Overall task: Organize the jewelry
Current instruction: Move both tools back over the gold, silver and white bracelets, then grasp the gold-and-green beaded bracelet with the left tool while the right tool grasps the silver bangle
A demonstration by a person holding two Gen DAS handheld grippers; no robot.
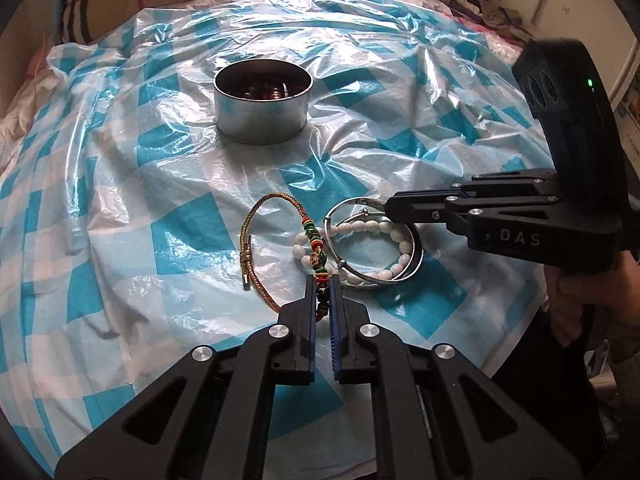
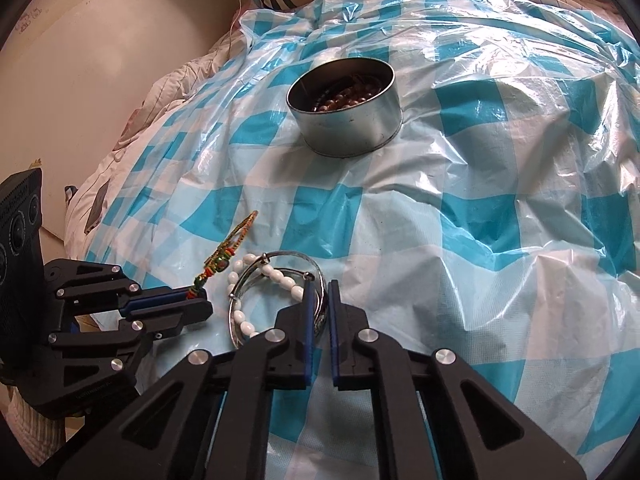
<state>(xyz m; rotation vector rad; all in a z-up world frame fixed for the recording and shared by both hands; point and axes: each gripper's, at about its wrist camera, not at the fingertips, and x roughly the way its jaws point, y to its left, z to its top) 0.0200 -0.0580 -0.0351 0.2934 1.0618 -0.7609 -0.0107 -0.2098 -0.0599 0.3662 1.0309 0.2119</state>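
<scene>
Left tongs [image 1: 322,280]: narrow, clamped on the cord bracelet [image 1: 276,248], which rises off the sheet [image 1: 160,184] on the bed.
Right tongs [image 2: 319,286]: narrow, closed over the rim of the bangle [image 2: 276,258].
White beads [image 1: 384,228]: looped inside and under the bangle, near centre, just right of the cord bracelet.
Tin [image 1: 263,106]: far centre, well apart, upright, dark beads [image 2: 344,98] inside.

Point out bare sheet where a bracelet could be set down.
Bare checked plastic sheet lies between the tin and the woven bracelet, and left of it. Crowded: the silver bangles and white bead bracelet.
</scene>
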